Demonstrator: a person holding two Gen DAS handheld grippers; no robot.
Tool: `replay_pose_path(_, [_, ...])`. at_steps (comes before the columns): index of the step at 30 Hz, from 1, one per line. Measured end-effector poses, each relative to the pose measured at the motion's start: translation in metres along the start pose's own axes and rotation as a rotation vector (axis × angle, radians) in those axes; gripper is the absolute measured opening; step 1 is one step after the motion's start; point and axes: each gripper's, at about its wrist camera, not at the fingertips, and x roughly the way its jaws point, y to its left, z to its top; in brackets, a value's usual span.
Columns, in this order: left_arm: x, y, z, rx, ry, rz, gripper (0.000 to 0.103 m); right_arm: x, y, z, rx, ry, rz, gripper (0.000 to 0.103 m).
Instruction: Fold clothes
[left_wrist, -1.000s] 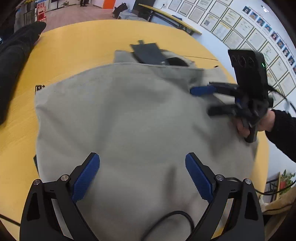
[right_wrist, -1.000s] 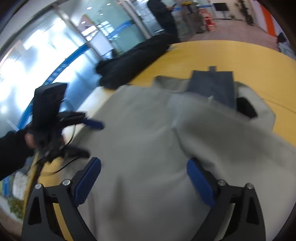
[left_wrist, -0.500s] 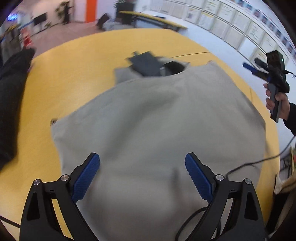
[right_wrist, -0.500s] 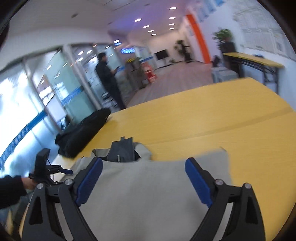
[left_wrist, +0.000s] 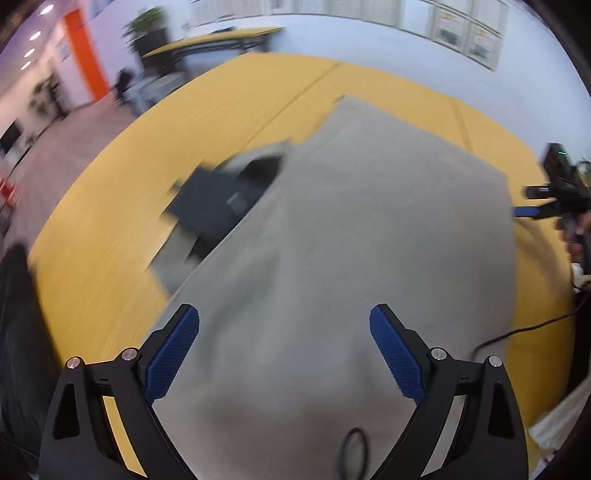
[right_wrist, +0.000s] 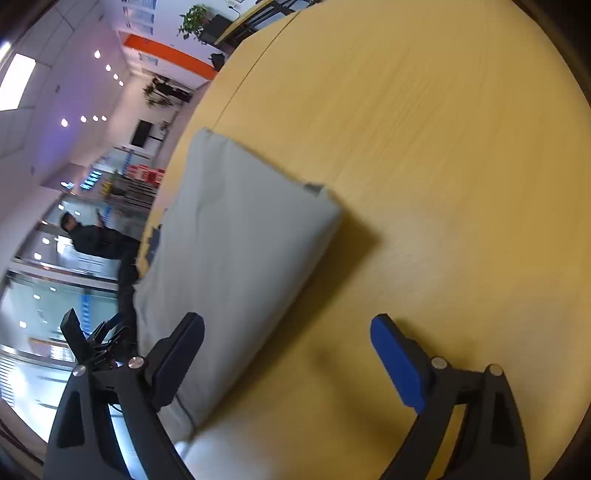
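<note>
Since half a second ago both cameras have swung: the left wrist view has turned so the grey garment (left_wrist: 369, 258) now runs from the bottom centre up toward the upper right of the frame, and the right wrist view has rolled until its horizon stands nearly upright, with bare table filling most of the frame. The left gripper (left_wrist: 284, 347) hangs over the garment's near part with its blue-padded fingers wide apart and nothing between them; the right gripper (right_wrist: 288, 354) is likewise spread and empty, poised over the yellow wooden table (right_wrist: 443, 147) just past the garment's edge. The garment lies on that table as a broad smooth slab with straight edges and squared corners, a dark inner lining (left_wrist: 225, 199) showing at its neck end in the left centre of the left view. My reading is that a fold is laid and both tools are off the cloth; whether another fold is due or the garment is done, these views cannot settle. Any further fold would call for pinching an edge or corner with both grippers and carrying it across evenly. A small tab (right_wrist: 314, 187) sits at one corner, but no writing or brand can be read; the wall frames are too blurred.
</note>
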Motion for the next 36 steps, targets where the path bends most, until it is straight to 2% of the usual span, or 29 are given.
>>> replay_pose_path(1, [0.005, -0.010, 0.010, 0.039, 0.000, -0.048, 0.095, 0.010, 0.003, -0.002, -0.006, -0.013, 0.028, 0.095])
replay_pose_path(3, [0.030, -0.034, 0.024, 0.138, 0.035, -0.085, 0.095, 0.027, 0.008, -0.004, -0.007, -0.060, 0.088, 0.094])
replay_pose_path(6, [0.080, -0.065, 0.024, 0.242, 0.120, -0.102, 0.093, 0.045, 0.023, -0.001, -0.053, -0.120, 0.079, 0.092])
replay_pose_path(7, [0.092, -0.071, 0.022, 0.247, 0.136, -0.111, 0.092, 0.049, 0.022, 0.003, -0.050, -0.126, 0.075, 0.086])
replay_pose_path(9, [0.101, -0.069, 0.020, 0.205, 0.109, -0.115, 0.099, 0.055, 0.020, 0.011, -0.039, -0.135, 0.065, 0.060])
replay_pose_path(10, [0.105, -0.068, 0.019, 0.183, 0.096, -0.118, 0.101, 0.058, 0.013, 0.018, -0.008, -0.123, 0.051, 0.032])
replay_pose_path(11, [0.105, -0.065, 0.018, 0.151, 0.083, -0.123, 0.102, 0.060, 0.007, 0.025, 0.022, -0.115, 0.043, 0.017])
replay_pose_path(14, [0.106, -0.081, 0.023, 0.143, 0.063, -0.094, 0.103, 0.047, 0.002, 0.049, 0.046, -0.168, 0.105, 0.007])
replay_pose_path(17, [0.111, -0.105, 0.036, 0.118, 0.054, -0.076, 0.103, 0.028, 0.008, 0.077, 0.009, -0.244, 0.172, 0.006])
replay_pose_path(20, [0.118, -0.142, 0.059, 0.122, 0.038, -0.070, 0.103, 0.003, 0.009, 0.105, -0.064, -0.260, 0.199, 0.006])
replay_pose_path(22, [0.119, -0.165, 0.071, 0.169, 0.035, -0.072, 0.103, -0.014, 0.009, 0.124, -0.113, -0.270, 0.217, 0.006])
replay_pose_path(26, [0.134, -0.188, 0.092, 0.074, -0.001, -0.073, 0.103, -0.047, 0.010, 0.162, -0.211, -0.291, 0.252, 0.005])
replay_pose_path(28, [0.139, -0.203, 0.102, 0.066, -0.033, -0.064, 0.103, -0.064, 0.013, 0.178, -0.262, -0.295, 0.276, 0.005])
replay_pose_path(33, [0.151, -0.231, 0.127, 0.048, -0.102, -0.088, 0.103, -0.094, 0.055, 0.140, -0.409, -0.139, 0.471, 0.006])
replay_pose_path(36, [0.155, -0.244, 0.140, 0.052, -0.118, -0.084, 0.103, -0.090, 0.064, 0.106, -0.404, -0.008, 0.556, 0.006])
